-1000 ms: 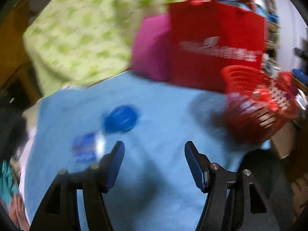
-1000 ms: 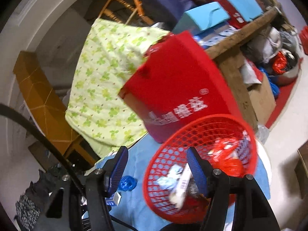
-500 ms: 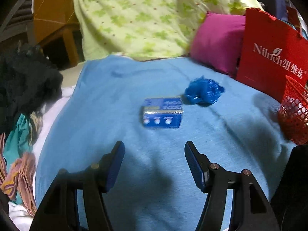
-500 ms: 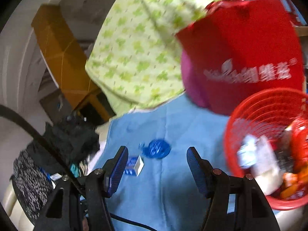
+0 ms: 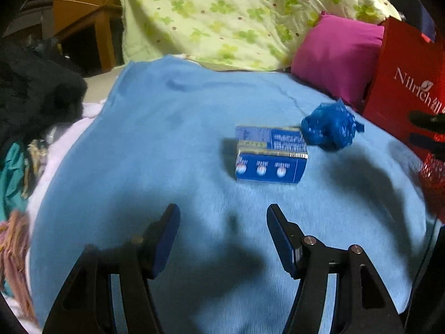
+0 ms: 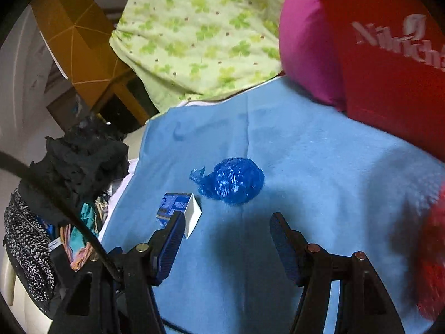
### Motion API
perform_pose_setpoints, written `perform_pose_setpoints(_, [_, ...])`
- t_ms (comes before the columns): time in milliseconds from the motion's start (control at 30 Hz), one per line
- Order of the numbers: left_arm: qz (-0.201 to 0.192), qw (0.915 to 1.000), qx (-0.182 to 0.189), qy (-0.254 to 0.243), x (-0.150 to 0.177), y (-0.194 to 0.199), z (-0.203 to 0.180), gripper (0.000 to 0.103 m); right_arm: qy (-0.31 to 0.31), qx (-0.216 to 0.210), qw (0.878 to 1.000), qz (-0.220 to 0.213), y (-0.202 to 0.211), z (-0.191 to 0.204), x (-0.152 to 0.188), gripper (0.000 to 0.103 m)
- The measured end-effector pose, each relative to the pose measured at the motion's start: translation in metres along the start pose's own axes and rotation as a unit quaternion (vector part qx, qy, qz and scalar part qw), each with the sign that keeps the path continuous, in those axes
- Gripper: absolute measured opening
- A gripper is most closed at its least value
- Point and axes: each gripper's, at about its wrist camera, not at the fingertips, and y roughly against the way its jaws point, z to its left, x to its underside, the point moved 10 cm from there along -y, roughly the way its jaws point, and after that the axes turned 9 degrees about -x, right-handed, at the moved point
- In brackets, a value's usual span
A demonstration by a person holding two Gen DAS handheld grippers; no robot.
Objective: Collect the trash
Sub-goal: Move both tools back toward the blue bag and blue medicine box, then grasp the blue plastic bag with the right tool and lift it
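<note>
Two pieces of trash lie on the light blue fleece blanket (image 5: 167,139): a small blue cardboard box with white print (image 5: 271,154) and, touching its far right corner, a crumpled ball of blue plastic film (image 5: 331,128). A second ago both cameras were swinging past the red mesh plastic basket (image 5: 434,183); now the basket has slid to the right edge of each view and the two items sit ahead. The left gripper (image 5: 222,239) hovers short of the box, its fingers spread wide and empty. The right gripper (image 6: 226,240) is likewise spread with nothing between its fingers, lined up just short of the plastic ball (image 6: 233,181), the box (image 6: 179,211) beside its left finger. This looks like a return from a drop-off, each gripper set to approach its own piece next
</note>
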Motion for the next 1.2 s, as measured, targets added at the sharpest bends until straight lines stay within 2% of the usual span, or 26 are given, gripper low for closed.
perform_pose_setpoints(267, [-0.005, 0.9979, 0.063, 0.014, -0.03, -0.024, -0.007, 0.066, -0.052, -0.011, 0.998, 0.019, -0.066, -0.027, -0.026, 0.068])
perform_pose_setpoints(433, [-0.006, 0.996, 0.089, 0.013, -0.044, -0.034, -0.018, 0.066, -0.072, -0.007, 0.997, 0.02, -0.093, -0.038, -0.036, 0.071])
perform_pose_setpoints(667, [0.008, 0.9933, 0.114, 0.017, -0.051, -0.05, -0.031, 0.069, -0.068, 0.0, 0.997, 0.047, -0.122, -0.04, -0.028, 0.075])
perform_pose_setpoints(767, [0.022, 0.9905, 0.135, 0.015, -0.048, -0.057, -0.041, 0.069, -0.073, -0.002, 0.995, 0.065, -0.131, -0.045, -0.019, 0.073])
perform_pose_setpoints(867, [0.026, 0.9878, 0.154, 0.002, -0.044, -0.057, -0.052, 0.069, -0.066, -0.004, 0.996, 0.061, -0.129, -0.043, -0.019, 0.066])
perform_pose_setpoints(1033, [0.025, 0.9763, 0.214, -0.026, -0.038, -0.037, -0.075, 0.069, -0.057, 0.013, 0.997, 0.046, -0.12, -0.042, -0.023, 0.065])
perform_pose_setpoints(1133, [0.017, 0.9597, 0.275, -0.055, -0.029, -0.004, -0.095, 0.069, -0.059, 0.03, 0.997, 0.025, -0.108, -0.049, -0.033, 0.065])
perform_pose_setpoints(1200, [-0.006, 0.9574, 0.276, -0.086, -0.025, 0.016, -0.099, 0.069, -0.062, 0.044, 0.997, 0.009, -0.098, -0.056, -0.041, 0.065])
